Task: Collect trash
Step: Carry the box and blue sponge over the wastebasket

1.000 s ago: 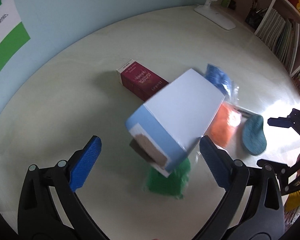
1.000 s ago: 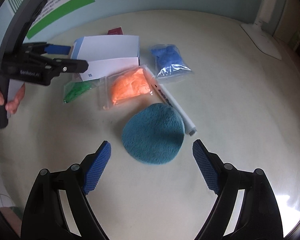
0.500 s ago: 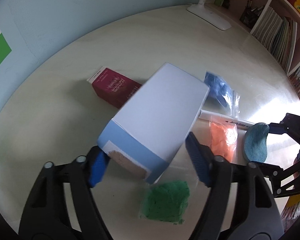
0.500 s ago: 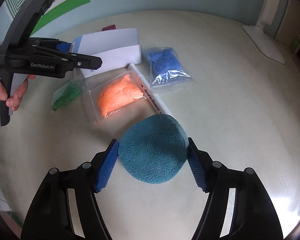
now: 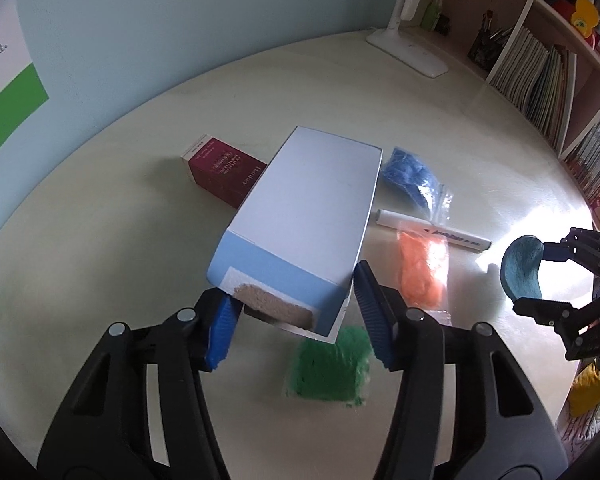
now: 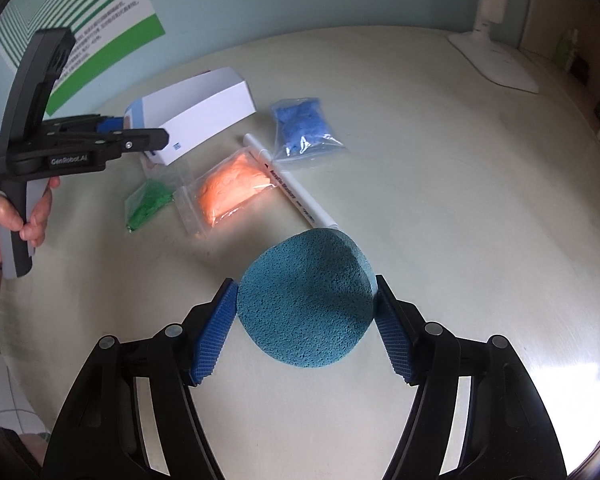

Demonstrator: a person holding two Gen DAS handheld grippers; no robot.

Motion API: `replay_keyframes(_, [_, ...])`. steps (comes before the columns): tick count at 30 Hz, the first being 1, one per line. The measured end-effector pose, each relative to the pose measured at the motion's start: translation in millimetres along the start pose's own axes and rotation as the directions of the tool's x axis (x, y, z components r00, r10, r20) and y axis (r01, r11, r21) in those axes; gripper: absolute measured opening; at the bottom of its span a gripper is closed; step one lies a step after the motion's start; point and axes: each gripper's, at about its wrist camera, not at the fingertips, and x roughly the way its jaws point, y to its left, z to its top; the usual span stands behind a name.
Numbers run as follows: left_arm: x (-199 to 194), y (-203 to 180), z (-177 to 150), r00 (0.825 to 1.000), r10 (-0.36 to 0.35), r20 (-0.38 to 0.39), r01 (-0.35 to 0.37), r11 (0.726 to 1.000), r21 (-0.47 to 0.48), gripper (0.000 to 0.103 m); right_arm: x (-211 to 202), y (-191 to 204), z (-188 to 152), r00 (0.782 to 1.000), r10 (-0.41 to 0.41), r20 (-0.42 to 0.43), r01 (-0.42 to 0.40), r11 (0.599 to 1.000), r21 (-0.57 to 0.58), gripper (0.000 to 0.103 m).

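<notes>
My left gripper (image 5: 296, 320) is shut on the near end of a white and light-blue carton (image 5: 312, 216), which is tilted and lifted off the table; the carton also shows in the right wrist view (image 6: 200, 108). My right gripper (image 6: 304, 332) is shut on a round teal sponge (image 6: 306, 300) and holds it above the table; the sponge also shows in the left wrist view (image 5: 522, 268). On the table lie a green bag (image 5: 330, 368), an orange bag (image 6: 230, 190), a blue bag (image 6: 304, 126) and a white marker (image 6: 290, 186).
A dark red box (image 5: 224, 170) lies behind the carton. A white desk lamp base (image 5: 408, 50) stands at the far edge of the round cream table (image 6: 460, 200). Bookshelves (image 5: 548, 76) stand to the right. A green and white poster (image 6: 80, 28) hangs on the wall.
Both grippers went from open to shut. The left one closed on the carton and lifted its end. The right one closed on the teal sponge and raised it off the table.
</notes>
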Motion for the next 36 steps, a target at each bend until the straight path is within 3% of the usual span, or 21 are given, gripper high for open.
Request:
replay_keyframes(17, [-65.4,-4.1,-21.4,0.999,0.005,0.052,-0.005,1.0,0.009,0.052,-45.3,-0.7,-25.7,0.998,-0.02,0.063,0.016,0.998,0.066,0.068])
replay_keyframes(27, [-72.8,-30.9,-66.1,0.998,-0.061,0.006,0.061,0.996,0.071,0.052,-63.8,6.5,-55.7,0.996,-0.045,0.075,0.034,0.99,0.134,0.068])
replay_keyframes(36, [-67.4,-70.9,-90.6,0.988,-0.152,-0.04,0.157,0.974,0.166,0.052,-81.8,13.7,-98.3,0.993,-0.085,0.085,0.065,0.974,0.218,0.068])
